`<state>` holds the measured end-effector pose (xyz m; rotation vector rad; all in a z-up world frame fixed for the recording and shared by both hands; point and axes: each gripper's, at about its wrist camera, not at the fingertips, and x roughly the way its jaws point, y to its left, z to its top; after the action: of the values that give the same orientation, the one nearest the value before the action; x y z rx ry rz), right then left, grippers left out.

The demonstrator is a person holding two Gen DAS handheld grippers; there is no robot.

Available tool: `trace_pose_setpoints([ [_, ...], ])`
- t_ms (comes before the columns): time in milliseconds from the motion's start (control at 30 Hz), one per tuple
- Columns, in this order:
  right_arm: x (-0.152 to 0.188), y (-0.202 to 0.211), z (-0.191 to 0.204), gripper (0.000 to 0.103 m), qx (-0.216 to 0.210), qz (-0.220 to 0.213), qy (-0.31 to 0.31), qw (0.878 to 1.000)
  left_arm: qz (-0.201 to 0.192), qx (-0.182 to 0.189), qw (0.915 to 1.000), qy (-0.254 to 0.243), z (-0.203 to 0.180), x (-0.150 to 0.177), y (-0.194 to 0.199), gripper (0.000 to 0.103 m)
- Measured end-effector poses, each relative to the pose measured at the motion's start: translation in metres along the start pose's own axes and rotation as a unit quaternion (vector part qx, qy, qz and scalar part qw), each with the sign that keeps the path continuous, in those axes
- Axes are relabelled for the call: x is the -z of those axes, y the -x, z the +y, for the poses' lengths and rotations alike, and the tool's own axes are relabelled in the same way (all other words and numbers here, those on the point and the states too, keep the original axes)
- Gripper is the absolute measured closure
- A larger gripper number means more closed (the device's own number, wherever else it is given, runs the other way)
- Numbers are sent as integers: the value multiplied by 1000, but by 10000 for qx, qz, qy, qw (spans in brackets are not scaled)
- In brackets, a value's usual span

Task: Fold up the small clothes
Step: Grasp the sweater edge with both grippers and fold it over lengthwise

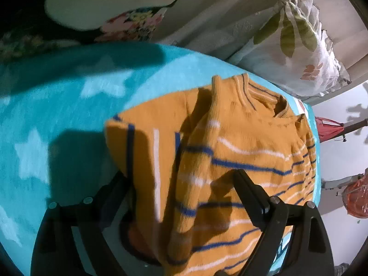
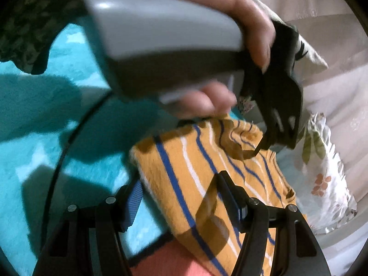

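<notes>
Two grippers work one small mustard striped sweater point(image 1: 230, 161), which lies partly folded on a turquoise star blanket point(image 1: 57, 115). Your left gripper point(image 1: 181, 181) has its fingers spread wide, straddling a doubled-over fold, probably to carry it across; whether they pinch cloth, you cannot tell. Your right gripper point(image 2: 174, 191) likewise straddles the sweater's edge, fingers apart. From the right wrist view, your left hand point(image 2: 230, 11) and its tool fill twelve o'clock, crowding the workspace. A floral pillow point(image 1: 299, 46) sits at two o'clock.
</notes>
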<state>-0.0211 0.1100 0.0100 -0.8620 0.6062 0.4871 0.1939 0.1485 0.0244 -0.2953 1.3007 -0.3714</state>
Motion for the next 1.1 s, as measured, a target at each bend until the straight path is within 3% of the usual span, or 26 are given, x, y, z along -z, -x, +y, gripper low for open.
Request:
trace_pose_setpoints([
  [33,-2,-2,0,46,-14,-16,-33,10000,21,-56,10000,-1,-1,-2,-1,26],
  [67,-4,-3,-1,56,-112,-5,-80,9999,6,-128,9999,-32,-3,-3,-1,72],
  [100,-7,-6,-2,82,-350,74,-140,9993,103,-11,9999,22,-2,-3,-2,86],
  [200,-9,-5,-6,93,-516,152,-336,9980,-44,127,9993,348,1,-1,11,87],
  [333,-5,14,-33,96,-708,-51,-791,9943,-246,50,9989,402,-21,2,35,87],
  [533,23,58,-92,96,-539,-404,-1375,9882,-499,292,9983,-73,-108,-7,55,87],
  [700,87,91,-159,96,-15,-264,-1999,9795,-480,555,9945,-748,-216,-15,26,87],
  [833,168,94,-210,96,420,453,-2658,9620,-185,544,9923,-1100,-281,-9,-23,84],
  [900,209,86,-226,95,313,907,-3117,9453,61,541,9927,-1075,-298,-2,-47,83],
  [967,239,75,-233,93,-113,1220,-3476,9296,176,711,9930,-921,-300,7,-51,75],
  [1033,254,77,-239,84,-351,1234,-3674,9212,97,893,9925,-834,-295,19,-41,66],
  [1100,260,85,-246,77,-555,1156,-3831,9148,-115,809,9933,-813,-285,33,-19,57],
])
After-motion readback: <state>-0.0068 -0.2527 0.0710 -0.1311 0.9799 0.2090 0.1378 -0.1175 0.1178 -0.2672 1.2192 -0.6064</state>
